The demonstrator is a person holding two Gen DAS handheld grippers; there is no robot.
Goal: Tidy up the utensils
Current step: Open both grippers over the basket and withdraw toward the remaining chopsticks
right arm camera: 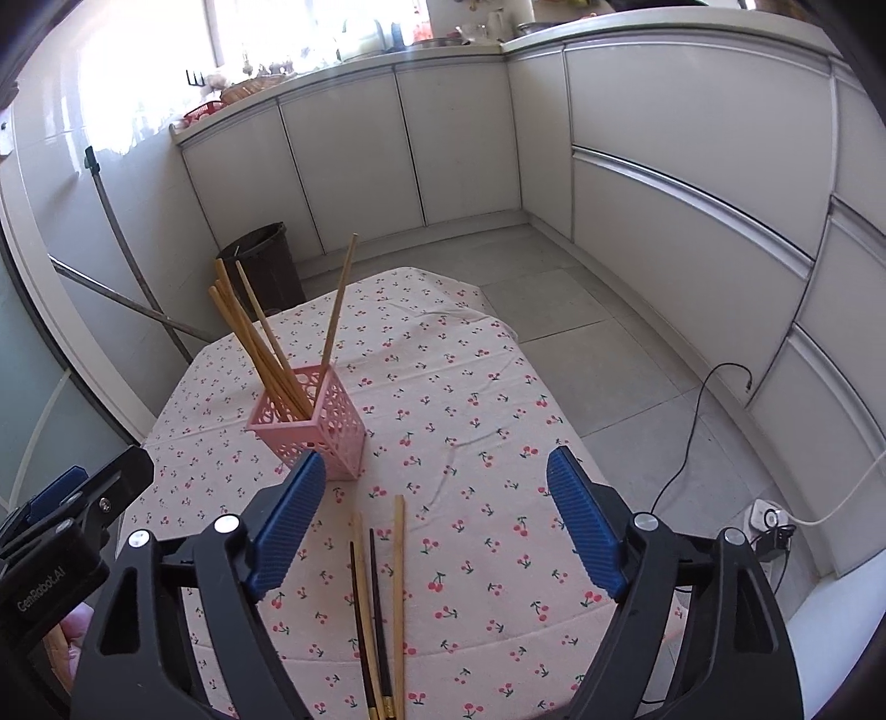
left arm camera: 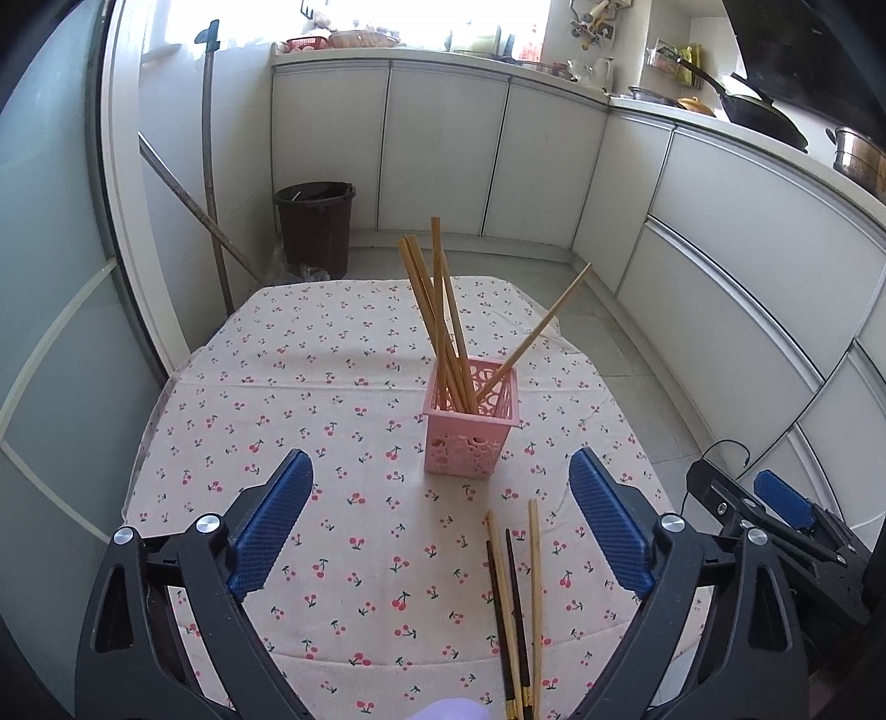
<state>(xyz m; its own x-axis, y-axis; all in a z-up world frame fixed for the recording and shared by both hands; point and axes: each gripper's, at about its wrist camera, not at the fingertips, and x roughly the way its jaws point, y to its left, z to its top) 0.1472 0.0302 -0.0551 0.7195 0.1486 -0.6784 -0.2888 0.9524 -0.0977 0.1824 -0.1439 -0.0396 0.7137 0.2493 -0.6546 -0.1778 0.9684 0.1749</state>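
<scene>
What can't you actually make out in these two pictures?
- Loose chopsticks on the tablecloth: their near ends run off the bottom edge in both wrist views.
- Pink holder: the lower ends of its chopsticks are hidden by its walls.
- Countertop items: washed out by window glare, too small to name.
- Purple shape: cut off at the bottom, left view.

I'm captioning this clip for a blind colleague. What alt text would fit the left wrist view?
The open left gripper hovers over a cherry-print tablecloth, with four loose chopsticks, two light and two dark, lying between its blue fingers. Beyond them a pink holder stands upright with several light chopsticks leaning inside; white kitchen cabinets and a dark bin lie behind.
</scene>
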